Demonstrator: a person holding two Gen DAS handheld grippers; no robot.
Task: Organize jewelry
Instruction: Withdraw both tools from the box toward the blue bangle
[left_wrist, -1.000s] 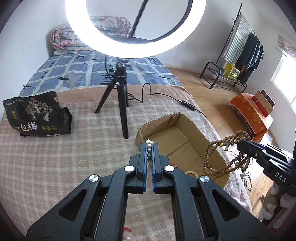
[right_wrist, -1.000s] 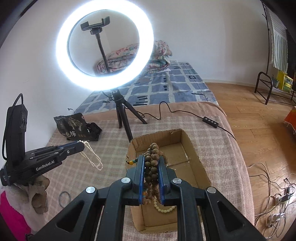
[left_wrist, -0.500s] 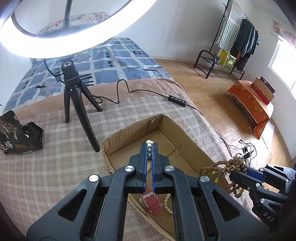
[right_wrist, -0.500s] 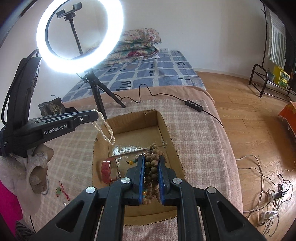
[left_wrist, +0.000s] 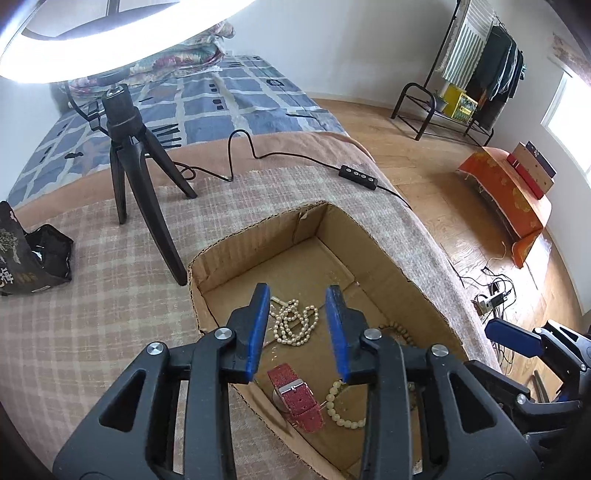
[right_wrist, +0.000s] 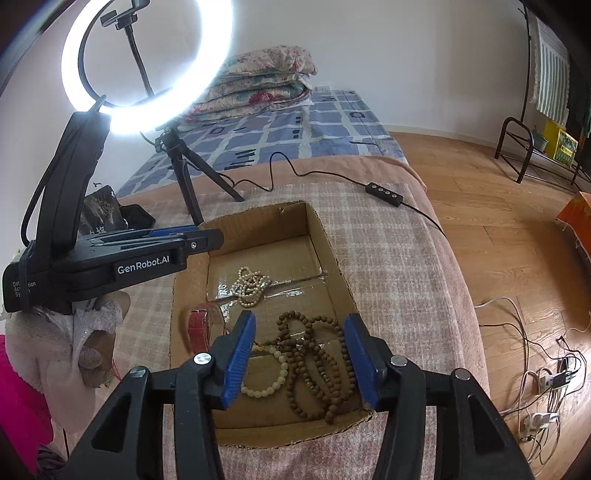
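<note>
An open cardboard box (left_wrist: 258, 236) (right_wrist: 332, 254) lies on the checked cloth. In it lie a white pearl necklace (left_wrist: 293, 325) (right_wrist: 249, 286), a red watch strap (left_wrist: 295, 397) (right_wrist: 197, 328), a cream bead bracelet (left_wrist: 341, 406) (right_wrist: 267, 380) and a brown wooden bead necklace (right_wrist: 314, 365). My left gripper (left_wrist: 297, 328) is open and empty above the pearls. My right gripper (right_wrist: 299, 358) is open and empty above the wooden beads. Each gripper shows in the other's view, the left (right_wrist: 207, 238) at the box's left, the right (left_wrist: 513, 338) at its right.
A ring light on a black tripod (left_wrist: 133, 162) (right_wrist: 188, 177) stands behind the box, its cable and switch (left_wrist: 358, 172) (right_wrist: 384, 192) trailing right. A black bag (left_wrist: 26, 254) lies at left. The bed edge drops to a wooden floor with cables (right_wrist: 546, 373).
Both grippers have opened and let go: the pearl necklace and the wooden bead necklace now lie in the box. Both grippers moved over the box.
</note>
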